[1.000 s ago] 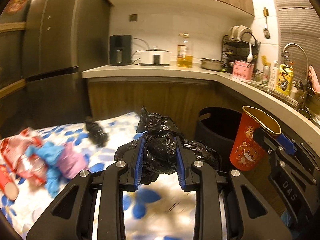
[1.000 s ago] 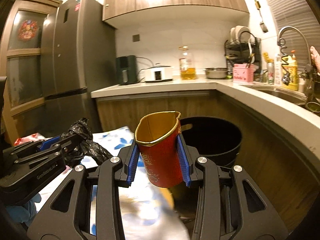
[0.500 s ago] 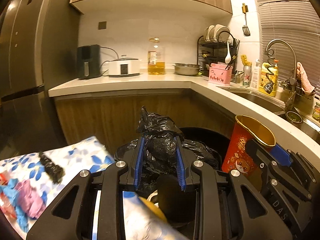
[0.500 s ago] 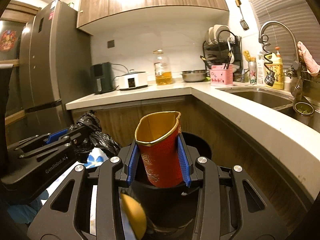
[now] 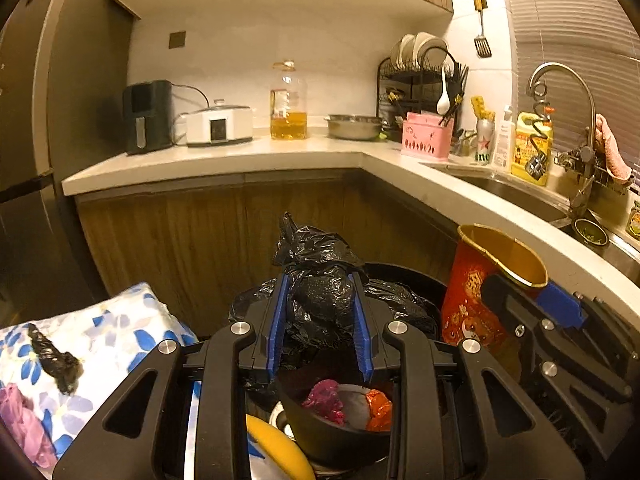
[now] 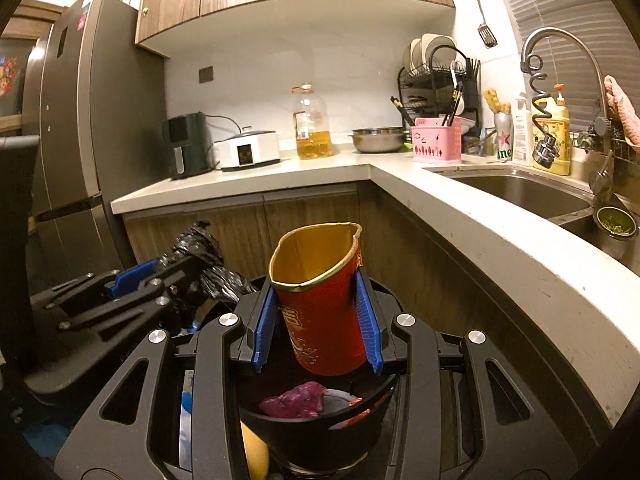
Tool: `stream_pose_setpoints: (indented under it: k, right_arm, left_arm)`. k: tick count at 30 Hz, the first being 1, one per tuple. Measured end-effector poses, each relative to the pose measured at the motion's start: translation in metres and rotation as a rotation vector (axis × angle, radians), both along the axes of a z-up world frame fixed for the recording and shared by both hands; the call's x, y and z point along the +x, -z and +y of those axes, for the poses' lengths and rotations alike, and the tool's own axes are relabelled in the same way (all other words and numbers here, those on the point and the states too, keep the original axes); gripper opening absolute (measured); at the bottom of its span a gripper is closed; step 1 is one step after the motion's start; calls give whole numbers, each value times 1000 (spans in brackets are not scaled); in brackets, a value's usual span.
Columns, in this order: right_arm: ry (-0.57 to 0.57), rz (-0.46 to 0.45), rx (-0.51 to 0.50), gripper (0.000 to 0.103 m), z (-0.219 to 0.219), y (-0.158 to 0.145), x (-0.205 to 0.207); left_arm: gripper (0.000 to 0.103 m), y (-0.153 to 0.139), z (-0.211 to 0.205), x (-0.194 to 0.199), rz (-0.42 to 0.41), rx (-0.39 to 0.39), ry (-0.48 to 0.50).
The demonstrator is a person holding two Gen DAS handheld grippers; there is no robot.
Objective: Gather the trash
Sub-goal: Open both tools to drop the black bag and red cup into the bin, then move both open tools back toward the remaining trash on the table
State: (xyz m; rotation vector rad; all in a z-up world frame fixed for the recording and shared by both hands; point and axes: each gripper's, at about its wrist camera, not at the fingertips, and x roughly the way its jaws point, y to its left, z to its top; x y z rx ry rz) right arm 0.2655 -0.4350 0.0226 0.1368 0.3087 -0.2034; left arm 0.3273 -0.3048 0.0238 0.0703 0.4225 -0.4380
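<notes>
My left gripper [image 5: 320, 300] is shut on a crumpled black plastic bag [image 5: 320, 276], held above a black trash bin [image 5: 344, 428]. To its right, my right gripper [image 6: 318, 300] is shut on a red paper cup with a gold inside [image 6: 320, 300], squeezed out of round, also over the bin [image 6: 312, 436]. The bin holds a purple wad [image 6: 294, 400] and an orange-red scrap [image 5: 378, 404]. The cup [image 5: 480, 292] and the right gripper show at the right of the left wrist view; the bag [image 6: 208, 256] shows at the left of the right wrist view.
A flower-print table [image 5: 112, 332] at lower left carries a black scrap [image 5: 54, 362] and a purple glove [image 5: 20, 416]. A yellow object [image 5: 276, 452] lies beside the bin. The L-shaped counter [image 5: 240, 156] and sink [image 6: 516, 192] curve round behind and right. A fridge [image 6: 76, 152] stands at left.
Both grippers have swung right, away from the table and over the black bin, still gripping the bag and the cup. The bin's inside has come into view below the fingers.
</notes>
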Motion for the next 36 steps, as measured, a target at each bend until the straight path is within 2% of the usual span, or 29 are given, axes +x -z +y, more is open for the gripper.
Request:
stream_pose_setpoints:
  k: [11, 18, 20, 30, 36]
  right_arm:
    - [2, 43, 11, 44, -9, 10, 21]
    - [17, 54, 29, 50, -13, 12, 26]
    - [24, 52, 34, 54, -15, 13, 25]
    - [32, 53, 50, 59, -17, 15, 16]
    - [36, 84, 52, 69, -11, 20, 4]
  left_arm:
    - [33, 18, -7, 20, 49, 15, 4]
    - [52, 20, -7, 23, 52, 16, -2]
    - [54, 21, -7, 24, 54, 18, -1]
    - [65, 24, 4, 20, 64, 9, -26]
    - [73, 26, 15, 4, 45, 27, -47]
